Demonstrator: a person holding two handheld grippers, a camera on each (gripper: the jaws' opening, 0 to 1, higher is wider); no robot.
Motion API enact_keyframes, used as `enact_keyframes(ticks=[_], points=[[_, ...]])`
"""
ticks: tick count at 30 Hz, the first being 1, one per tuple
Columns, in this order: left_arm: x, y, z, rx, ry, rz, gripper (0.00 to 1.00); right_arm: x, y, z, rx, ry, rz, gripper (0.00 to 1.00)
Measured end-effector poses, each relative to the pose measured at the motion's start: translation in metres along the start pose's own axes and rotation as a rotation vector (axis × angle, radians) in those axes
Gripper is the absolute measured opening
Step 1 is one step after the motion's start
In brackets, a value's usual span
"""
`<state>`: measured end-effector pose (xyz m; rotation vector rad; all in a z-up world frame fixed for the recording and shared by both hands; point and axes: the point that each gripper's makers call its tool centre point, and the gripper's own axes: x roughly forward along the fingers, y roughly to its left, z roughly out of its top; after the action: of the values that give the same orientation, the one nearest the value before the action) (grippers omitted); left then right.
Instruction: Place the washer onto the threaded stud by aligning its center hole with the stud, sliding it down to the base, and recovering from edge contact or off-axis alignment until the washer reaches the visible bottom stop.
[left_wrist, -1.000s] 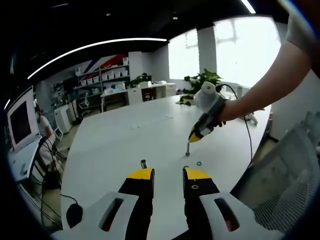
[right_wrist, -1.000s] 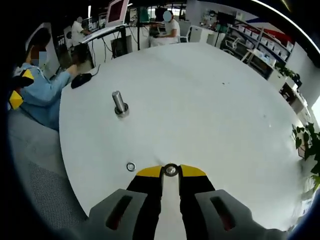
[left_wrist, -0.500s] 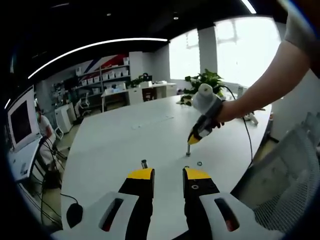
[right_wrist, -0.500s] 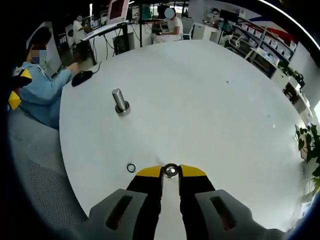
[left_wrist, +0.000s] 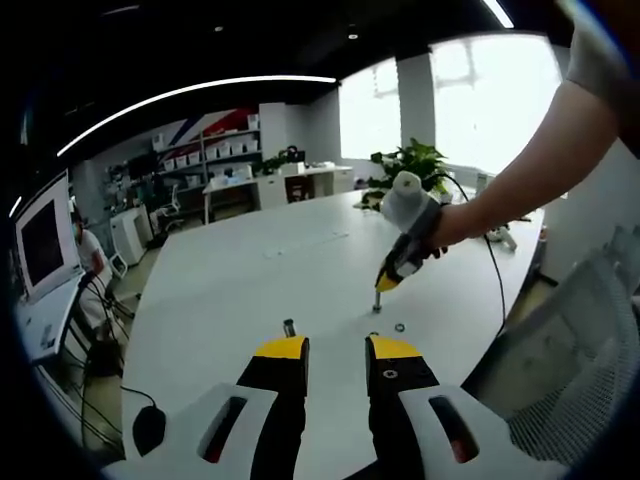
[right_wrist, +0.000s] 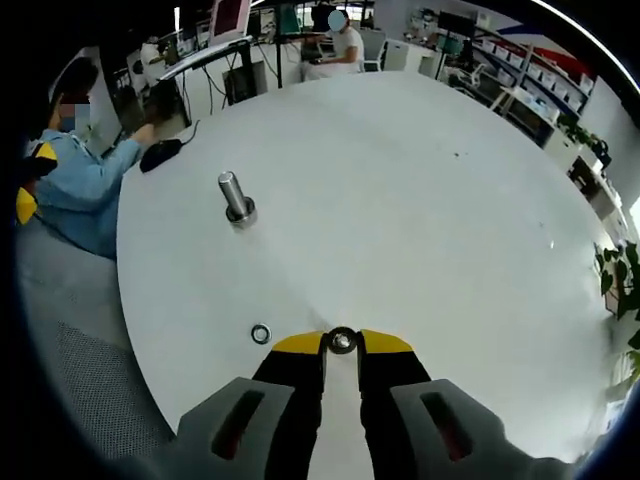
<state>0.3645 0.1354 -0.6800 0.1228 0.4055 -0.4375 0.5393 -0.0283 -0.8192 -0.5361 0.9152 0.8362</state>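
On the white round table (left_wrist: 240, 270) a thin stud (left_wrist: 376, 300) stands upright, and my right gripper (left_wrist: 388, 279), held by a hand from the right, has its yellow tips at the stud's top. In the right gripper view my right gripper (right_wrist: 342, 343) is shut on a small metal washer (right_wrist: 342, 340). A second washer (right_wrist: 261, 333) (left_wrist: 399, 326) lies flat on the table beside the tips. A second, thicker stud (right_wrist: 236, 199) (left_wrist: 288, 326) stands apart on its base. My left gripper (left_wrist: 338, 348) is open near the table's edge, with nothing between its fingers.
A person in a blue sleeve (right_wrist: 85, 185) sits at the table's edge beside a black mouse (right_wrist: 160, 155). A mesh chair (left_wrist: 585, 340) stands at the right. A cable (left_wrist: 495, 270) runs across the table, and plants (left_wrist: 405, 160) stand at the far side.
The right gripper has leaned a little to the left over the thin stud, still shut on the washer. The left gripper has not moved.
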Motion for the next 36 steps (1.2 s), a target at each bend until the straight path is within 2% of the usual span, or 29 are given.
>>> enact_keyframes(ticks=[22, 36], points=[[0.000, 0.000, 0.001, -0.002, -0.004, -0.002, 0.21, -0.003, 0.000, -0.006, 0.032, -0.006, -0.003, 0.16], [-0.001, 0.000, 0.002, -0.002, -0.012, 0.001, 0.21, -0.006, 0.006, -0.017, 0.048, 0.011, 0.001, 0.17]])
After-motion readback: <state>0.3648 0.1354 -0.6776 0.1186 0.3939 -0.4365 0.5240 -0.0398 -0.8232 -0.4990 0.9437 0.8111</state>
